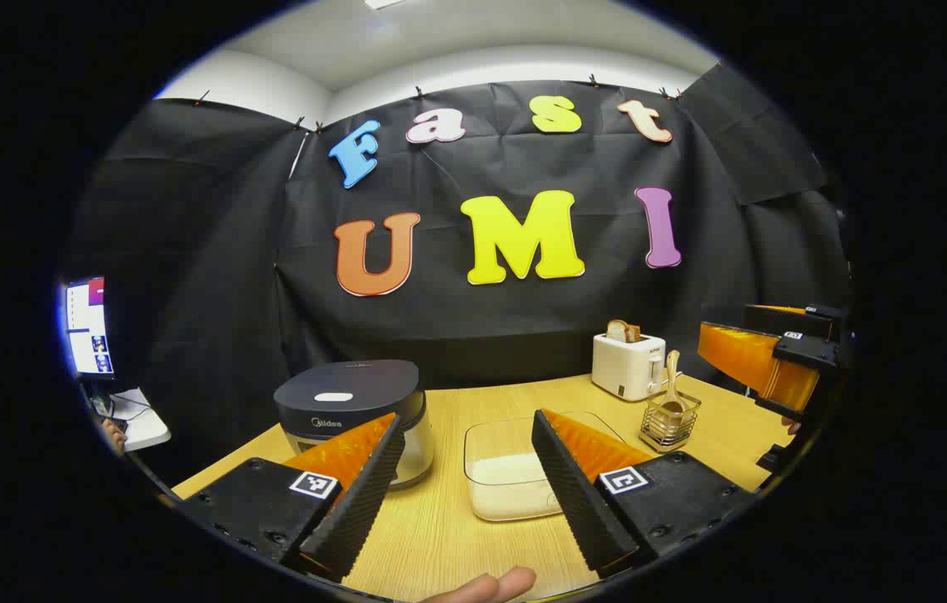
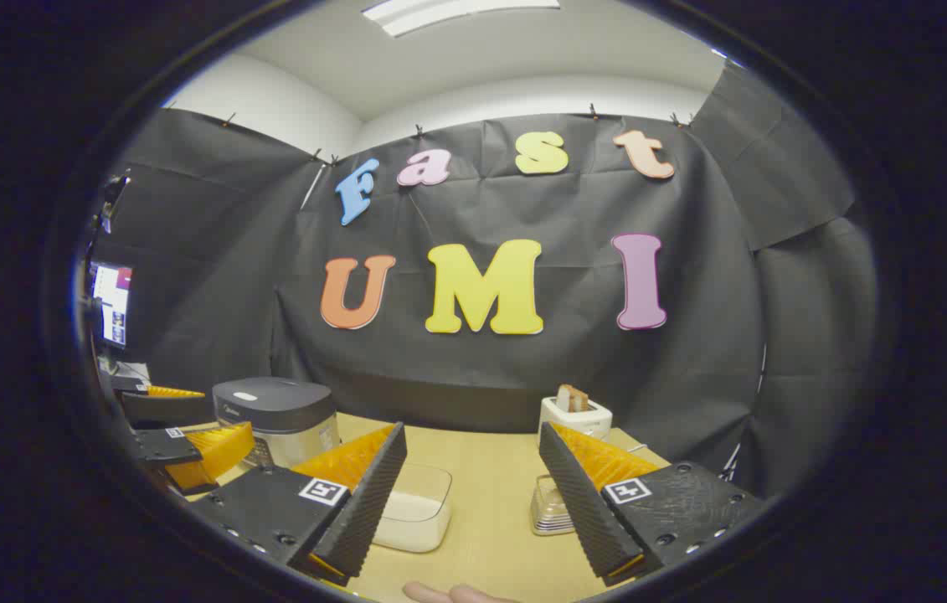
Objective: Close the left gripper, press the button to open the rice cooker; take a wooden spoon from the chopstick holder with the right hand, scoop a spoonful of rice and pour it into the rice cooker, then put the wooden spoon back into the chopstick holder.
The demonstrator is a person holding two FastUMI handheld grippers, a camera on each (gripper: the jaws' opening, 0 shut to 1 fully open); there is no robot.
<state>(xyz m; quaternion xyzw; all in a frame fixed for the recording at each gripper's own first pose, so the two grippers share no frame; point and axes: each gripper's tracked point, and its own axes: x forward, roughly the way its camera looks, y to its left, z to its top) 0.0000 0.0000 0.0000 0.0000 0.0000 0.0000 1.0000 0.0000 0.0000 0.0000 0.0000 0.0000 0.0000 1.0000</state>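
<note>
Nearest the lens in the left gripper view, the left gripper (image 1: 465, 494) hangs above the wooden table (image 1: 431, 536) with its jaws spread wide and nothing between them. Taking the rice cooker (image 1: 352, 414) as the landmark: it stands ahead and to the left of those jaws, its dark lid (image 1: 347, 387) down, partly behind the left finger. On which face the release button sits cannot be made out. Just to the cooker's right lies the clear rice tray (image 1: 515, 477), a low bed of rice in it. Farther right of the cooker, past the tray, stands the wire chopstick holder (image 1: 670, 423) with the wooden spoon (image 1: 672, 381) upright in it, its long axis near vertical. Behind the holder sits a white toaster (image 1: 628, 364).

The right gripper (image 2: 473, 494) also stands with jaws apart and empty; the holder (image 2: 553, 507) shows just beside its right finger, low down.

Judged from this, the first step is not yet done: the left jaws must be brought together, and the left gripper is the nearer to the cooker. The right gripper is the nearer to the spoon, which calls for a grasp across its upright handle.
</note>
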